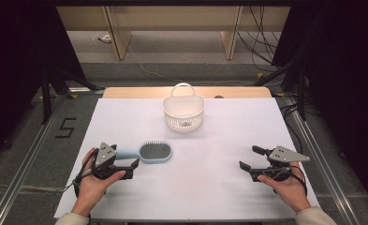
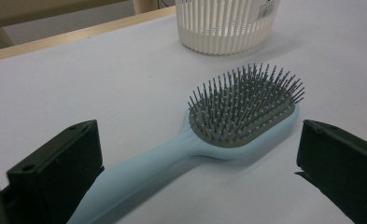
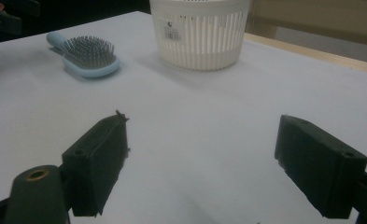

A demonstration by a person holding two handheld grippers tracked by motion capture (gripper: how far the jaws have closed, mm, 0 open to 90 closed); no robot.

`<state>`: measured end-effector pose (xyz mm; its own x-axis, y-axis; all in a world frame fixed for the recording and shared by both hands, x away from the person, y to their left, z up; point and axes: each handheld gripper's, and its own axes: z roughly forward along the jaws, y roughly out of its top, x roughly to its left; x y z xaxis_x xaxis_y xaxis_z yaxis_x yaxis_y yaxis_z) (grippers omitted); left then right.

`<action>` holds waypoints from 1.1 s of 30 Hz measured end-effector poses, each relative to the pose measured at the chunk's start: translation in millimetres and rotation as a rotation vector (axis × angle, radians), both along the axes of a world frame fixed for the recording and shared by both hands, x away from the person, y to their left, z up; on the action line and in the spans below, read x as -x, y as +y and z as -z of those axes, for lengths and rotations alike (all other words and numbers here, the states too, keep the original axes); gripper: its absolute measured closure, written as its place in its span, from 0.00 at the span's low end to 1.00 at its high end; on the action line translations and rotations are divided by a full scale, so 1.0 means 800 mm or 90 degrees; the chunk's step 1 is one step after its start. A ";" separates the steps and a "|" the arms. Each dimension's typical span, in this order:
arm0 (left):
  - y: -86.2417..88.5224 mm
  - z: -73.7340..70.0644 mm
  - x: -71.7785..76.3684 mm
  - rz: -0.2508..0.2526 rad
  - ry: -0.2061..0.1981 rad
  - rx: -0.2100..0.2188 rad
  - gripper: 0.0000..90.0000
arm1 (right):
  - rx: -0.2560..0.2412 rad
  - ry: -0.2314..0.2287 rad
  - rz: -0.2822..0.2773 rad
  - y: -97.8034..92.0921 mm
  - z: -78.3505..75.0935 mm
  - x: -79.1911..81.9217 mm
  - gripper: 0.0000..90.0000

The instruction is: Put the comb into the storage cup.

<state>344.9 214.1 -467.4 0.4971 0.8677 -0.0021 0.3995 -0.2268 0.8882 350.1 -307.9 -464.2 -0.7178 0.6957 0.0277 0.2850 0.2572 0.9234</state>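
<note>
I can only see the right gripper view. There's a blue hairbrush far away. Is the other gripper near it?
Observer: Yes. In the high view the left gripper sits at the handle end of the light blue plastic hairbrush with grey bristles, jaws open.
Operator: Is it grabbing the brush?
Observer: Not yet. The left gripper view shows the handle lying between the open jaws, close to one jaw, and nothing is clamped.
Operator: Does the white basket have a handle? My view cuts off its top.
Observer: Yes, the white slotted plastic basket has a looped handle standing up at its far rim.
</note>
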 end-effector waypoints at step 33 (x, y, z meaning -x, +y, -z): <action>0.010 -0.012 -0.097 -0.158 0.119 -0.106 1.00 | 0.000 0.004 -0.003 0.002 0.003 -0.005 0.21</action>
